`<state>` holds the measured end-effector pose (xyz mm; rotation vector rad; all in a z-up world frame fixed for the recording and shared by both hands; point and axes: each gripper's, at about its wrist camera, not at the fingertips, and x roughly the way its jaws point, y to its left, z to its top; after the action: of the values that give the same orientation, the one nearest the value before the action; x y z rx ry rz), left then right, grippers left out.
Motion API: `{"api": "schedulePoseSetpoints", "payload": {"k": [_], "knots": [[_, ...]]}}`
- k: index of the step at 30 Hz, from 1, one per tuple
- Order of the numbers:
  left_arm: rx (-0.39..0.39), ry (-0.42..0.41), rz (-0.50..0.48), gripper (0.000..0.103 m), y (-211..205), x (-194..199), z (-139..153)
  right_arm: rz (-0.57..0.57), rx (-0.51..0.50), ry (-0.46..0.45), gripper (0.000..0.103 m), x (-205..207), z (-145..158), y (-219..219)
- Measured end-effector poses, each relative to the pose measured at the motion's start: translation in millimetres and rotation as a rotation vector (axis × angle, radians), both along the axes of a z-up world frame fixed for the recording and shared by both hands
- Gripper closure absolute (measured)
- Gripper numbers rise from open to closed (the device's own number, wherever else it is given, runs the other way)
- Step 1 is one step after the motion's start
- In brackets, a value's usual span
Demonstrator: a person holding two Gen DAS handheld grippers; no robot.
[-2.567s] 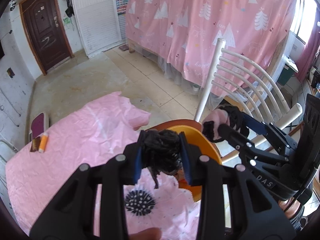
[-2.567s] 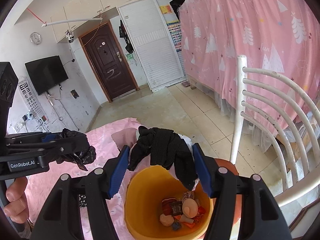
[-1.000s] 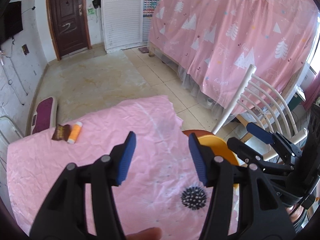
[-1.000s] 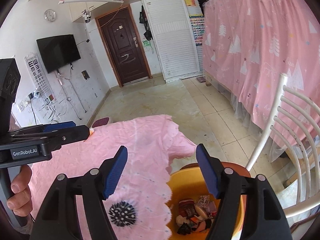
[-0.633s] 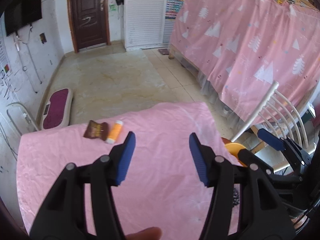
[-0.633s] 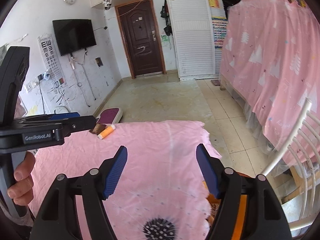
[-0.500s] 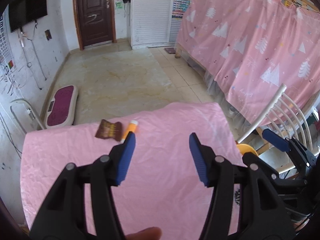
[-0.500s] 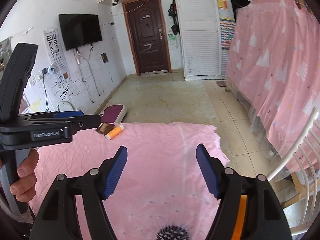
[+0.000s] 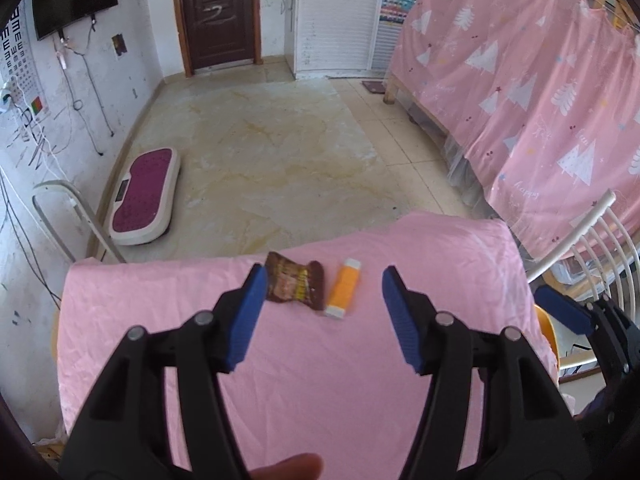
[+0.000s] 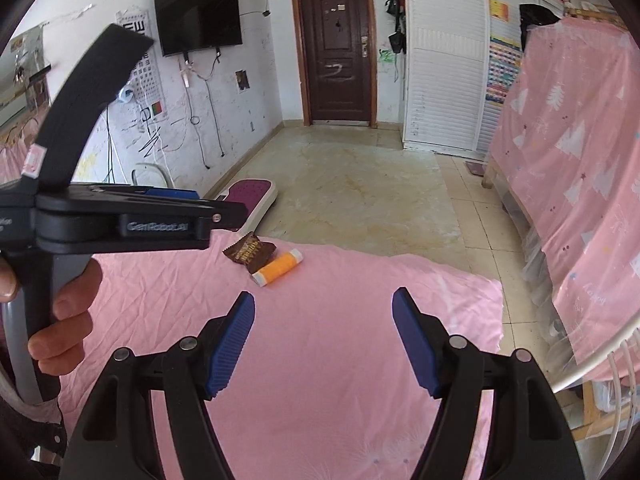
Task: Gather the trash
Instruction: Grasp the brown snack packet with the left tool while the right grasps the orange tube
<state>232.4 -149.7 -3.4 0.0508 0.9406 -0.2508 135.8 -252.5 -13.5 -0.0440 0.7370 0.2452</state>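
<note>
Trash: brown wrapper (image 9: pixel 294 282), orange tube (image 9: pixel 343 289) on counter (image 9: pixel 320 380) | left gripper (image 9: pixel 323 300) jaws just widened, empty | right gripper (image 10: pixel 323 334) agape, empty | step: approach | next: straddle wrapper, close.

brown door (image 10: pixel 335 46), tiled floor (image 9: pixel 280 152), pink curtain (image 9: pixel 540 80)

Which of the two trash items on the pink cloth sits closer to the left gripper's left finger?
The brown candy wrapper: crinkled, dark, lying right beside that blue pad. The orange tube with white ends lies on its other side, nearer mid-gap.
</note>
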Motion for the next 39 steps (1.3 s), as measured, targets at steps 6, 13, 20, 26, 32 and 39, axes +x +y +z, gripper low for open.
{"api": "schedulePoseSetpoints", "payload": {"k": [6, 13, 20, 26, 32, 39], "knots": [[0.008, 0.063, 0.028, 0.045, 11.6, 31.5, -21.9, 0.041, -0.018, 0.041, 0.042, 24.1, -10.9, 23.3], [0.008, 0.122, 0.004, 0.045, 13.4, 50.9, -44.1, 0.063, -0.025, 0.081, 0.042, 43.9, -27.6, 33.9], [0.011, 0.171, -0.014, 0.042, 11.2, 64.1, -62.5, 0.079, -0.034, 0.112, 0.042, 60.5, -41.0, 41.1], [0.022, 0.200, -0.022, 0.042, 10.6, 71.9, -75.9, 0.089, -0.044, 0.132, 0.041, 71.8, -50.6, 50.3], [0.047, 0.182, -0.030, 0.044, 6.8, 72.6, -81.9, 0.088, -0.053, 0.154, 0.041, 82.4, -59.6, 56.3], [0.045, 0.160, 0.014, 0.053, 23.4, 74.0, -76.4, 0.090, -0.062, 0.170, 0.041, 93.9, -67.8, 60.5]]}}
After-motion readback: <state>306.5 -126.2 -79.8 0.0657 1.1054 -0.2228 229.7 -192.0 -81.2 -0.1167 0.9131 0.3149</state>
